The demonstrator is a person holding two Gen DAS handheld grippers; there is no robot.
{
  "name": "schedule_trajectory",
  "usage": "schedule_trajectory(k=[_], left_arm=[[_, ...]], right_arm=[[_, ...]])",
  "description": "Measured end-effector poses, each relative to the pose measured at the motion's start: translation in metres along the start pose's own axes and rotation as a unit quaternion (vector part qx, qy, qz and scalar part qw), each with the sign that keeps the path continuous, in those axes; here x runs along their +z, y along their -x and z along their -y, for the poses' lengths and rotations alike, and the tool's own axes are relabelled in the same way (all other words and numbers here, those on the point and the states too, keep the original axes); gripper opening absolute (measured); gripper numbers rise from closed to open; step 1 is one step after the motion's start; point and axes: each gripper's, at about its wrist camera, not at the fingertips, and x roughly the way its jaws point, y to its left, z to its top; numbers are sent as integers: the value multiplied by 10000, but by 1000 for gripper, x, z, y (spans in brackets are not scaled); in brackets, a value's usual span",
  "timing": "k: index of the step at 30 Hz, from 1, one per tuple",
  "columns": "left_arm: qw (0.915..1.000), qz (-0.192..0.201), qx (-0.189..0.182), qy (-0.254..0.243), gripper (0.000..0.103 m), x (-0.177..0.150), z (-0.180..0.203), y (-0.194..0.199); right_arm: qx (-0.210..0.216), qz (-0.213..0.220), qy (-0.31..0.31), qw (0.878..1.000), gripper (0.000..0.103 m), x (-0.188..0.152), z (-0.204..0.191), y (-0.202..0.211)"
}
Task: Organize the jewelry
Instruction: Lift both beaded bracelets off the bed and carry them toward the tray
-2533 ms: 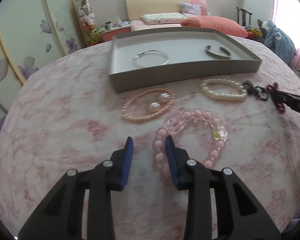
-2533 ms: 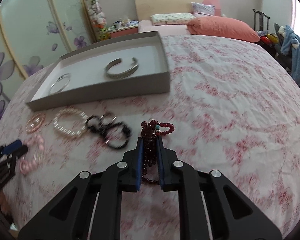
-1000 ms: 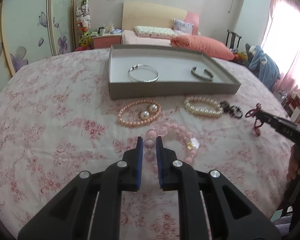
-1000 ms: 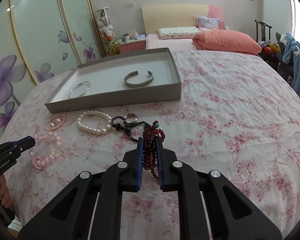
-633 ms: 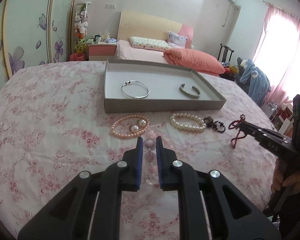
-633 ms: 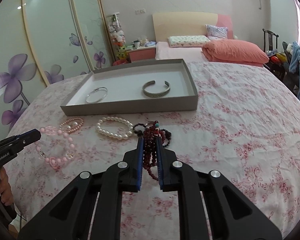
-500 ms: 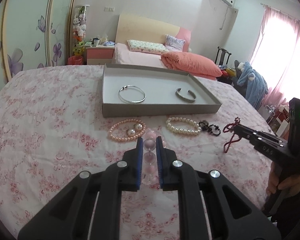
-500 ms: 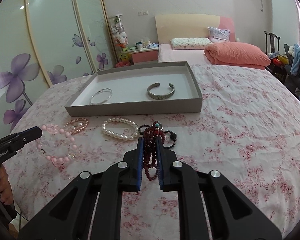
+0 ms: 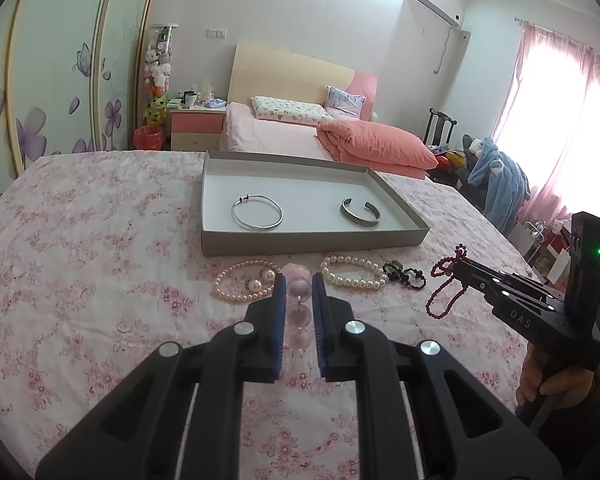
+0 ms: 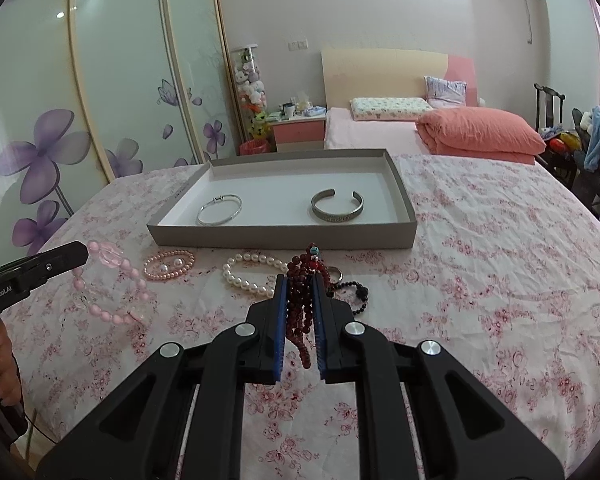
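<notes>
So both claws are loaded: left claw (image 9: 297, 312) pinches the pink bead bracelet (image 10: 112, 280), right claw (image 10: 300, 316) clamps the dark red bead strand (image 10: 302, 304). Grey tray (image 10: 284, 237) lies straight ahead of both across the table, long side facing them, neither claw clearly nearer.

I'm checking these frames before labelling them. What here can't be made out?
- Left wrist view: most of the pink bead bracelet is hidden between the left tongs.
- Right wrist view: the black bead bracelet is partly covered by the right tongs and the dark red bead string.
- Both views: any engraving on the silver cuff bangle is too small.
</notes>
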Motion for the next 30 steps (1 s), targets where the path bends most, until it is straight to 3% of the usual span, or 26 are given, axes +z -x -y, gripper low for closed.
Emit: schedule_trajectory(k=[15,20,23,25,28,30], left_arm=[[9985,308,427,-141,13,21,14,-2],[9974,427,555,-196,13,39,21,-8],[9965,529,593,-248,13,50,26,-9],[9965,564,567,-226,13,53,26,-7],[9966,556,561,-220,13,52,25,-7],[9971,500,546,-190,13,51,22,-9]], right_arm=[[-72,516,128,9986,13,22,-10,8],[-128,702,152,9973,1,36,-9,7],[-163,734,206,9970,1,41,-9,4],[-7,571,173,9982,1,40,-6,2],[243,-212,200,9993,5,29,-2,-14],[235,-578,267,9977,28,19,-1,-25]])
